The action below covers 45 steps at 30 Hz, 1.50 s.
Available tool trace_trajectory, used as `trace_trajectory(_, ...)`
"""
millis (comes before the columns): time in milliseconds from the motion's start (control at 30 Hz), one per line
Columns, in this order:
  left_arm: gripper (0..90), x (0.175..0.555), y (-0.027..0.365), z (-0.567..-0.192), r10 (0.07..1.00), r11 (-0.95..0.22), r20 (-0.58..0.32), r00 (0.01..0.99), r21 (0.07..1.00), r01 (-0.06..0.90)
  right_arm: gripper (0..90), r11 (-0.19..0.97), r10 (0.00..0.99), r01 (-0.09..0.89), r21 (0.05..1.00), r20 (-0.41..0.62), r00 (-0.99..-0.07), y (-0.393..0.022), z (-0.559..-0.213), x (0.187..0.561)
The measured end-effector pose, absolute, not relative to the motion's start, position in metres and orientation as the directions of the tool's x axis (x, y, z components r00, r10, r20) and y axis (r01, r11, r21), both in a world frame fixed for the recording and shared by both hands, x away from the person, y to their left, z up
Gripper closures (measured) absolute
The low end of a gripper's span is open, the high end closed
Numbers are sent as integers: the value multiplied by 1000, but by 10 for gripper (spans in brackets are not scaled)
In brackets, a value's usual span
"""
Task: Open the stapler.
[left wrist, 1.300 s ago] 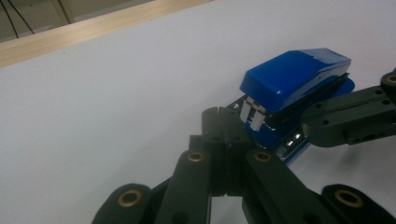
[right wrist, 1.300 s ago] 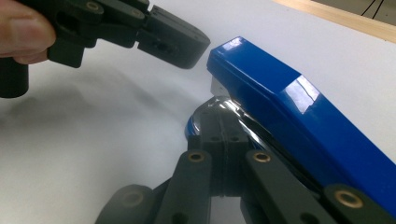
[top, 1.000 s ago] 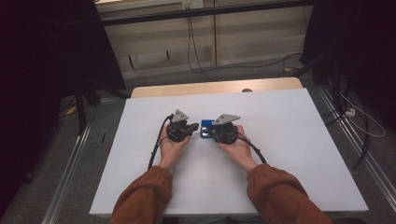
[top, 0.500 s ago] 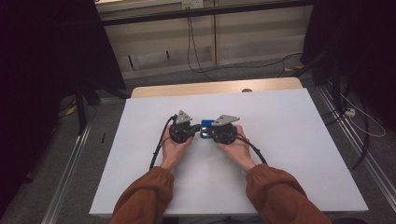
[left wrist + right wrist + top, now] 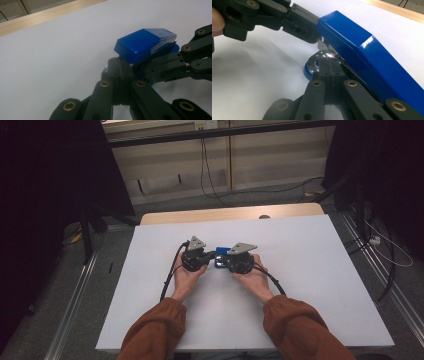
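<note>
A blue stapler (image 5: pixel 221 257) sits near the middle of the white bench (image 5: pixel 310 270), held between both claws. The left claw (image 5: pixel 120 72) is pressed together at its front end, seemingly pinching the base there; the right claw (image 5: pixel 329 72), closed too, reaches in from the stapler's 3 o'clock under the raised top. Likely one steadies while the other works the mouth. Both hands (image 5: pixel 187 275) lie low, wrists on the bench, forearms converging from 6 o'clock.
</note>
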<state>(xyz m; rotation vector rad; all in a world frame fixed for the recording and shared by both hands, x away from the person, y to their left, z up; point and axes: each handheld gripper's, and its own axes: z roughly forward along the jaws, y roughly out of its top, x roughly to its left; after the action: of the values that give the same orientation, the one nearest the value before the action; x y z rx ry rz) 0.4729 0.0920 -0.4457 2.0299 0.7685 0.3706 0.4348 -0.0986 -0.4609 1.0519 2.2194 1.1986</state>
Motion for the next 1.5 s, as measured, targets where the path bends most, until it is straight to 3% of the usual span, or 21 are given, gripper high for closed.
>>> trace_trajectory(1500,900,473,83,-427,663,-323,-60,746,877,357,900,368,769,422,829,-16,-639,-99,-459,434)
